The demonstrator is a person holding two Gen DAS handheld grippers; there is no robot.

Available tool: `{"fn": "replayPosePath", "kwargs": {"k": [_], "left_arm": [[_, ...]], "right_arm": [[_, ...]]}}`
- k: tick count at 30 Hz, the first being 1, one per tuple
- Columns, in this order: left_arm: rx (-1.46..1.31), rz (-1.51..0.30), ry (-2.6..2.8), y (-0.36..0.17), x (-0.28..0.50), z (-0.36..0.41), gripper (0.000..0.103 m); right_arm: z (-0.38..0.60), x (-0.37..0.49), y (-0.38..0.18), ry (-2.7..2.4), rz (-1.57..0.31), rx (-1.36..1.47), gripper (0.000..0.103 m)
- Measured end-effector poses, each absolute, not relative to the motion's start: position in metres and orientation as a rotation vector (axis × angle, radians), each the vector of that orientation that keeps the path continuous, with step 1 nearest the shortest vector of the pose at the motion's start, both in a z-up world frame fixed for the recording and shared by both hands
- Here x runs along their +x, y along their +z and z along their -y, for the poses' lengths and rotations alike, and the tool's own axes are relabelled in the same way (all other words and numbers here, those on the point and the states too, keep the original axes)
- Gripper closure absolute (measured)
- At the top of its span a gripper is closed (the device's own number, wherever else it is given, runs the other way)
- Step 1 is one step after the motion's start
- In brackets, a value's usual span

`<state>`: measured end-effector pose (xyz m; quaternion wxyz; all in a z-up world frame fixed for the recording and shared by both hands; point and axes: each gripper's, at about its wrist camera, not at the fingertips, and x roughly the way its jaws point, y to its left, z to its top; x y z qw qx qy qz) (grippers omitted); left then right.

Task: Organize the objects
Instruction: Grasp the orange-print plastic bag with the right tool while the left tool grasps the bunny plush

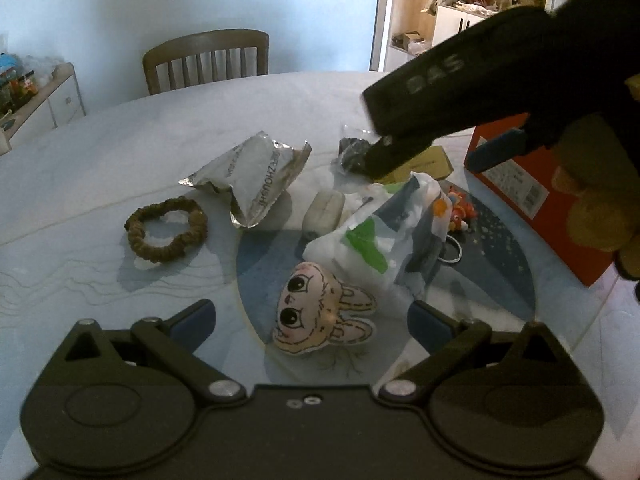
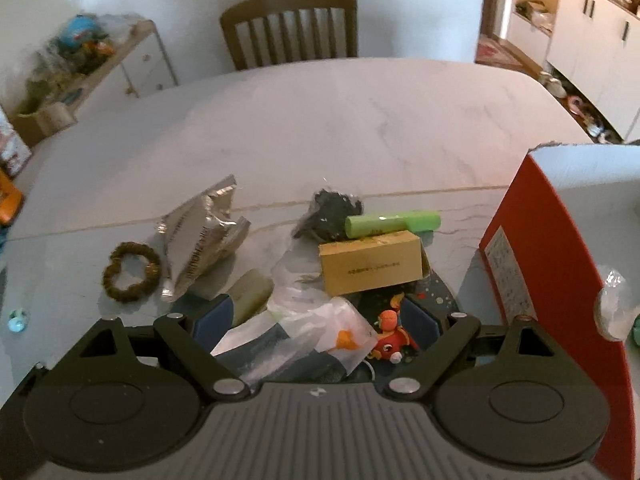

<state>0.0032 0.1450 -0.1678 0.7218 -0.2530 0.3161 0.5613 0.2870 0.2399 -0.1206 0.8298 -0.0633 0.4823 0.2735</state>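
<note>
While both grippers hover over the clutter heaped mid-table, the left gripper (image 1: 312, 320) has its jaws spread wide and empty above a flat bunny-face plush (image 1: 320, 316), and the right gripper (image 2: 318, 320) is likewise apart, holding nothing, over a crumpled plastic bag (image 2: 304, 332) and a small red-orange toy figure (image 2: 390, 338). Lettering on the torn silver foil pouch (image 1: 256, 172) reads roughly "ZHOUSHI"; the rest is creased out of reading. A small cardboard box (image 2: 370, 262) carries one printed line too fine to make out, with a green cylinder (image 2: 394, 222) lying just behind it beside a dark bundle (image 2: 330, 214) whose nature I cannot tell. Left of the pouch lies a brown scrunchie (image 1: 166, 228). At the right stands a red box (image 2: 532, 248) with a white label of illegible print, cut off by the frame. "DAS" shows on the right gripper's body in the left view. Behind the marble table (image 2: 360, 120) stands a wooden chair (image 2: 290, 26).
</note>
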Motion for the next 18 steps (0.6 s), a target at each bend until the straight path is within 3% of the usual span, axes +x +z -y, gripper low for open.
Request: {"fn": "replayPosePath", "kwargs": {"k": [13, 18], "left_arm": [[-0.551, -0.729, 1.227, -0.181, 0.006, -0.148, 0.018], [-0.537, -0.731, 1.244, -0.182, 0.006, -0.147, 0.03]], "right_arm": [[-0.237, 0.279, -0.137, 0.539, -1.095, -0.183, 0.013], [-0.236, 0.277, -0.134, 0.536, -1.111, -0.173, 0.023]]}}
